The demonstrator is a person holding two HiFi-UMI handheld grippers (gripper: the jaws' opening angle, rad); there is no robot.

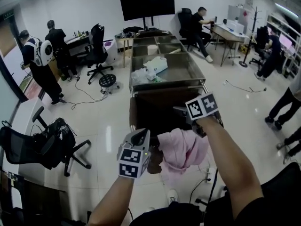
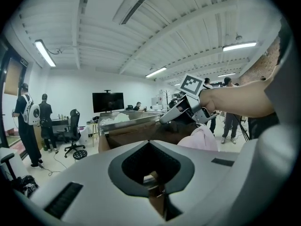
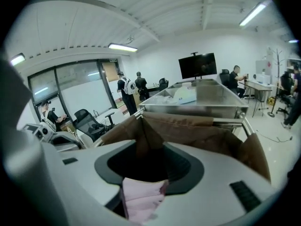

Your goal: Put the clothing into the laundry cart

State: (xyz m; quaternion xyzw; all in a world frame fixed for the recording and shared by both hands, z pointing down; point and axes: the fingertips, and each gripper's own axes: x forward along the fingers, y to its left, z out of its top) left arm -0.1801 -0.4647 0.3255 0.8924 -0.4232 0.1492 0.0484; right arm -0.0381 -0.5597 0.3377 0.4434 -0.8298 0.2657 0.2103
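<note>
Pink clothing [image 1: 181,149]: likely soft, light, drooping; taking best at bunched fold. Right gripper [image 1: 190,120] clamping it, jaws half apart; left gripper [image 1: 140,136] nearly closed, pinching brown scrap [image 2: 156,192].

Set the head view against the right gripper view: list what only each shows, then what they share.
Only the head view: the person's forearms, and the pink garment hanging as a whole bundle. Only the right gripper view: the right gripper, jaws closed on a fold of that garment, and a glazed partition on the left. Both: the garment, the brown laundry cart, the steel table beyond it and the black screen.
</note>
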